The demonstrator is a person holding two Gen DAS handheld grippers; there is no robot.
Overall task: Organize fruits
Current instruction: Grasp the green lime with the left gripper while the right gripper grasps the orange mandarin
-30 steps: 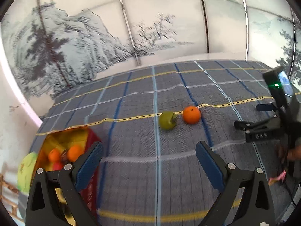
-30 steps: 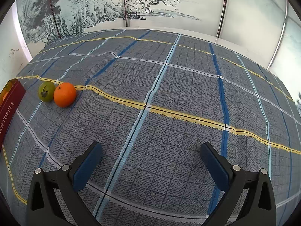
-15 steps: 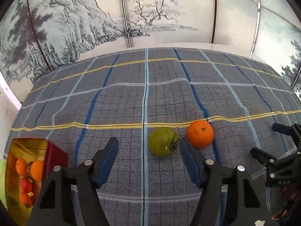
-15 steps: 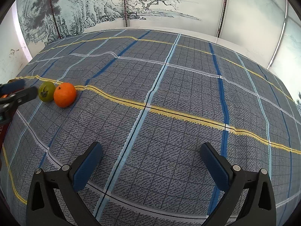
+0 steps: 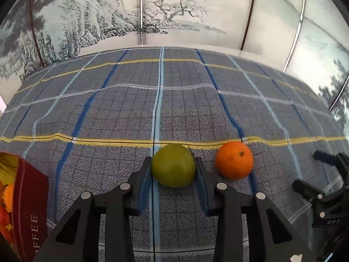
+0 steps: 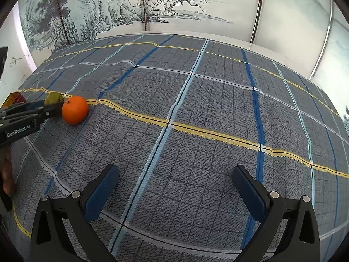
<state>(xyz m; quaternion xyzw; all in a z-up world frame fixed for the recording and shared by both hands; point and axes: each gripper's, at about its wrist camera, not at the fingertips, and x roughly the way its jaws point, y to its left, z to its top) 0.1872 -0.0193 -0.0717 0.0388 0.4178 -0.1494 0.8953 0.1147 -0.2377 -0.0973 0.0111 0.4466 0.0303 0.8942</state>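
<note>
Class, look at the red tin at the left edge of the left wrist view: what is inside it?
Inside the red tin, orange and red fruits show against a yellow lining. Its wall and the picture edge hide the rest, so their number is unclear.

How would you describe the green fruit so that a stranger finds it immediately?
On the grey plaid tablecloth, follow the near yellow stripe. Two round fruits lie beside it: the green fruit sits between the left claw's closing pads, while its neighbour, the orange, lies free.

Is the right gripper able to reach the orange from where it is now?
Probably yes. The cloth between the open right gripper and the orange is bare, and the left gripper, closed on the green fruit, sits just beyond it.
</note>
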